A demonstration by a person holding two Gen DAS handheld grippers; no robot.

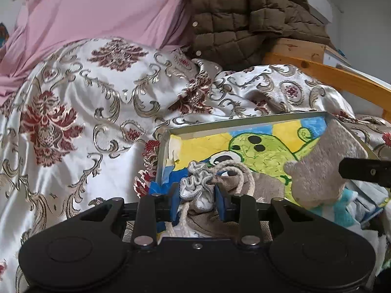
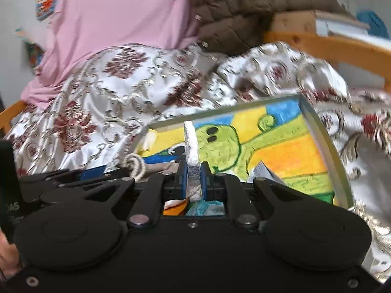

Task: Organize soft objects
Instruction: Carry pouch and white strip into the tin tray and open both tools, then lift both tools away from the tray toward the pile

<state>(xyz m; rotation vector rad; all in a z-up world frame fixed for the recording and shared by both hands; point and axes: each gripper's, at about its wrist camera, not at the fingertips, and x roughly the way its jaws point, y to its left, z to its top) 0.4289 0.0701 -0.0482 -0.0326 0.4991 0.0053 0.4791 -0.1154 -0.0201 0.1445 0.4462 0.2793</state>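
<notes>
1. Left gripper (image 1: 197,201) pinches the gathered neck of a grey drawstring pouch (image 1: 195,190) over the painted tray (image 1: 244,122).
2. Right gripper (image 2: 194,179) clamps a grey plush piece (image 2: 191,144), apparently a toy's limb, above that tray.

Almost no text can be read. In the right wrist view, a black device (image 2: 9,195) at the left edge carries pale letters that look like "AS"; smaller print below them is too blurred to read.
</notes>
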